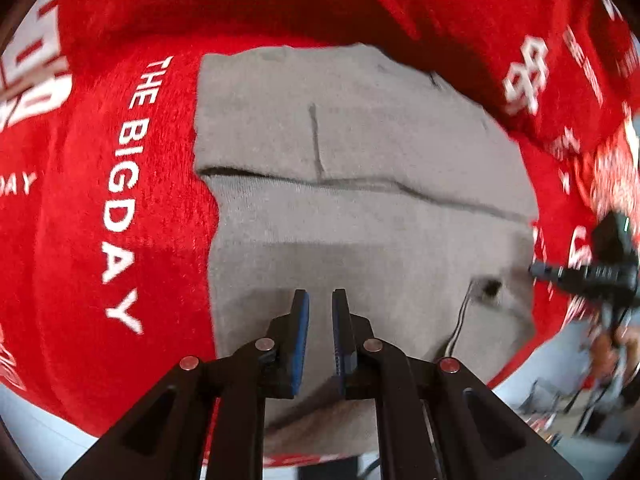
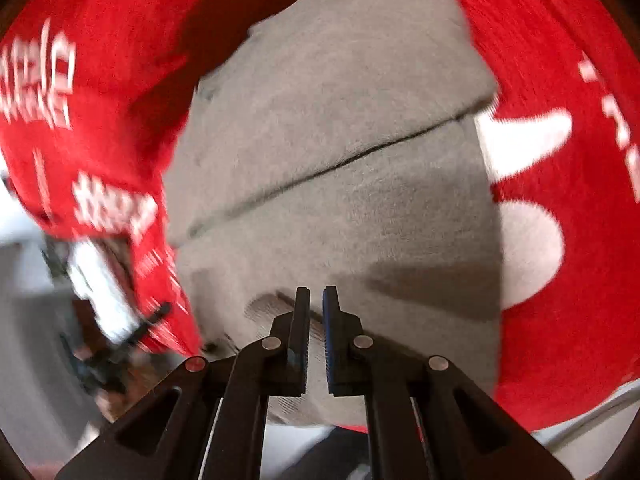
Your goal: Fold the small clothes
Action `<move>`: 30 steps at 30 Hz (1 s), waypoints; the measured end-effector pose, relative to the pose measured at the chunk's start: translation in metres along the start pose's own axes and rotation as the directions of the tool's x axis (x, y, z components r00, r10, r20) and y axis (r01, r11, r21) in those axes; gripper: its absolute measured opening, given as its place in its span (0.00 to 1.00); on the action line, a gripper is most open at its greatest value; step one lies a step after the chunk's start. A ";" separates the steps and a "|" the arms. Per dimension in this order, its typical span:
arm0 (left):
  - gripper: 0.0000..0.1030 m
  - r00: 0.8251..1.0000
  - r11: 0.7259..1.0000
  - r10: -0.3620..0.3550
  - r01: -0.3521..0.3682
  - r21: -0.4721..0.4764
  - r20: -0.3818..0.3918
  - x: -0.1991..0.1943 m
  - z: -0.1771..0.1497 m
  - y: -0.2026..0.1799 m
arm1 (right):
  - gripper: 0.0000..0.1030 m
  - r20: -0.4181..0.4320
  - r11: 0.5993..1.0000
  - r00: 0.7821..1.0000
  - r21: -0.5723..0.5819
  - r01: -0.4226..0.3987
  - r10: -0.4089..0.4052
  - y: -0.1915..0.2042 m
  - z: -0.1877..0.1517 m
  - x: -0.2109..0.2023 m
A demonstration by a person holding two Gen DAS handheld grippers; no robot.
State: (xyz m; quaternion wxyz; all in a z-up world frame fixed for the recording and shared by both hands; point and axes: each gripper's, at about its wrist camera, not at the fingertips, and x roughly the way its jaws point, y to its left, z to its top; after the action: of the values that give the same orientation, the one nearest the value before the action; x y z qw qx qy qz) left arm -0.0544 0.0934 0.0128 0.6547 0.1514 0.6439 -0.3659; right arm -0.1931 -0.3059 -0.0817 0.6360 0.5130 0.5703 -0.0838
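Observation:
A grey knit garment (image 1: 360, 160) lies folded on a red cloth (image 1: 80, 200) with white lettering. A fold line crosses it from side to side. My left gripper (image 1: 320, 300) hovers over the garment's near part, its jaws a small gap apart with nothing between them. In the right wrist view the same grey garment (image 2: 340, 140) fills the centre, with a diagonal fold line. My right gripper (image 2: 316, 296) is over its near edge, jaws almost together and holding nothing. The right gripper also shows at the right edge of the left wrist view (image 1: 588, 276).
The red cloth (image 2: 560, 320) covers the table around the garment and hangs over its near edge. Thin cables (image 1: 460, 320) lie by the garment's near right corner. A blurred pale floor with clutter (image 2: 80, 320) lies beyond the table edge.

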 end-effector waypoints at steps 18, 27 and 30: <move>0.61 0.978 0.912 0.063 0.026 0.409 -0.201 0.039 -0.056 -0.062 | 0.46 -0.009 0.738 0.902 -0.579 0.347 -0.431 0.087 -0.034 0.067; 0.07 0.979 0.949 -0.017 0.079 0.306 -0.201 0.016 -0.054 -0.038 | 0.06 0.061 0.731 0.900 -0.560 0.389 -0.432 0.089 -0.044 0.042; 0.07 0.990 0.968 -0.036 0.068 0.241 -0.138 -0.020 -0.049 -0.027 | 0.06 0.109 0.760 0.916 -0.525 0.383 -0.385 0.095 -0.045 -0.001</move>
State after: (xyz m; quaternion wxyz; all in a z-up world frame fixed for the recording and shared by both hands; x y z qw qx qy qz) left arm -0.1067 0.1129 0.0329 0.5767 0.2382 0.6396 -0.4489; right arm -0.1567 -0.2286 -0.0197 0.7213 0.1873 0.6651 -0.0482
